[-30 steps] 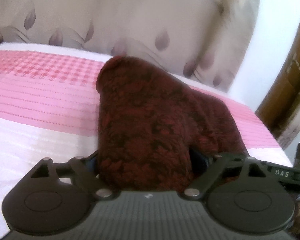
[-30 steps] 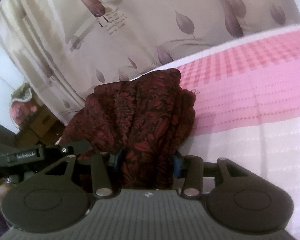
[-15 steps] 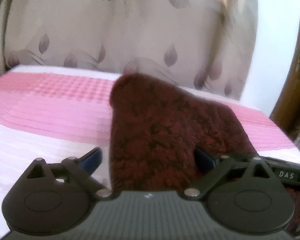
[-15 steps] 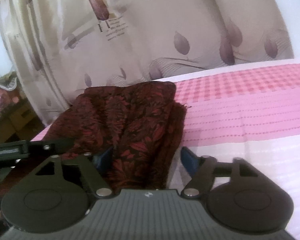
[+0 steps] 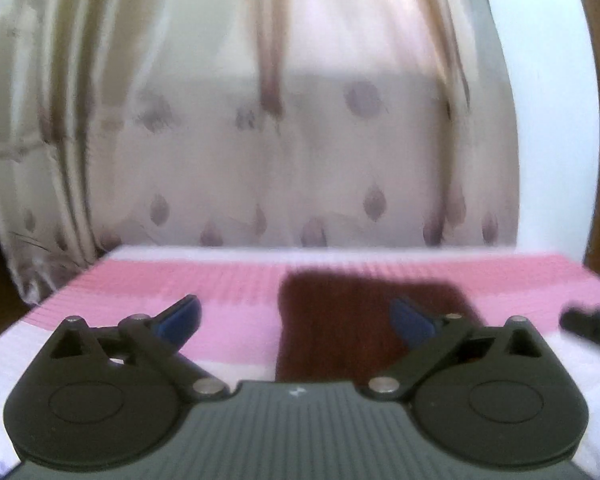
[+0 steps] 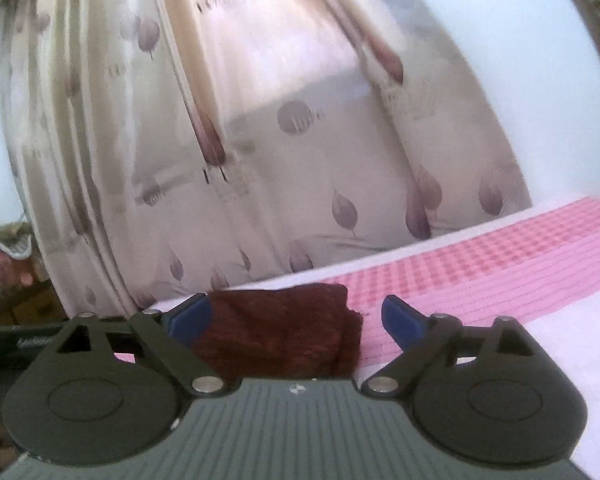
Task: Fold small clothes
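Your left gripper (image 5: pixel 296 318) stands wide, its jaws just opened further, pads clear of the cloth. Your right gripper (image 6: pixel 296 316) likewise, jaws just opened, nothing clamped. The dark red patterned garment (image 5: pixel 364 320) lies folded on the pink-and-white checked bedspread (image 5: pixel 228 292), near its far edge by the beige leaf-print curtain (image 5: pixel 300 168). Judgement: soft, light, limp fabric; layers may slide. Pinch all layers at the near corners.

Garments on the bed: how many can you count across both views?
1: the dark red garment lies on the pink bedspread, ahead of both open grippers. Others may lie outside view.
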{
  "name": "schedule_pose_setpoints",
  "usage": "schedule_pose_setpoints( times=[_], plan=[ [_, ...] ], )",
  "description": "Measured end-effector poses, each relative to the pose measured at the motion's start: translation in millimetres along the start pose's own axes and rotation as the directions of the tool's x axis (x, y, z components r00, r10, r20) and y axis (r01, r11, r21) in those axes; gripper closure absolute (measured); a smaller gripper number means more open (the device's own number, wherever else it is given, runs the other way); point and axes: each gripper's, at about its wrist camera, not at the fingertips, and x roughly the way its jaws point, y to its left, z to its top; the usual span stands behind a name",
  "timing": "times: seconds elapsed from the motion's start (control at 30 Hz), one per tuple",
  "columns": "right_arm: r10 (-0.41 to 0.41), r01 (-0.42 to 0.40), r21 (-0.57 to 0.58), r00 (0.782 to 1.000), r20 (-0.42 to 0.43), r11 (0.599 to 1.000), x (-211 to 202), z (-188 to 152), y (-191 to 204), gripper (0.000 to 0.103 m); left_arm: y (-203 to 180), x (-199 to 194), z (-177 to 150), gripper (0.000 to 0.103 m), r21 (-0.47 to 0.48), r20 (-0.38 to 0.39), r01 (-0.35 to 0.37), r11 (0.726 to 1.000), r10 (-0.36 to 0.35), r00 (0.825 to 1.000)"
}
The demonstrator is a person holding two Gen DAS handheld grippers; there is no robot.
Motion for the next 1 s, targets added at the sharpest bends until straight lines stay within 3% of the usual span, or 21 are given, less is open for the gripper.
schedule_pose_setpoints(
  times=[0.07,0.13,0.3,0.47,0.67,1.0],
  plan=[
    [-0.004,0.005,-0.022,1.000,0.021,1.000,-15.5,0.3,7.0,0.008,-3.4,-19.0,5.9,0.000,-0.013,0.081,-0.023,1.000,0.024,0.996],
    [0.006,-0.005,-0.036,1.000,0.029,0.999,-26.6,2.7,8.8,0.006,-8.8,-29.4,12.6,0.000,-0.008,0.110,-0.050,0.999,0.051,0.993],
    [0.019,-0.017,-0.036,0.998,0.055,0.999,-49.6,13.6,14.5,0.005,-15.7,-56.2,19.9,0.000,0.022,0.195,0.004,1.000,-0.008,0.981],
    [0.014,-0.010,-0.052,0.997,0.074,0.999,-57.5,23.2,21.4,0.004,-13.9,-57.4,28.3,0.000,-0.046,0.123,0.079,0.996,-0.073,0.990],
    [-0.079,0.089,-0.157,0.994,0.074,0.984,-60.9,20.7,40.2,0.002,-16.8,-57.4,23.2,0.000,-0.042,0.096,0.058,0.997,-0.053,0.994],
    [-0.100,0.108,-0.201,0.994,0.051,0.974,-59.5,16.2,51.3,0.000,-12.3,-46.1,12.8,0.000,-0.051,0.037,0.054,0.997,-0.052,0.998]
  ],
)
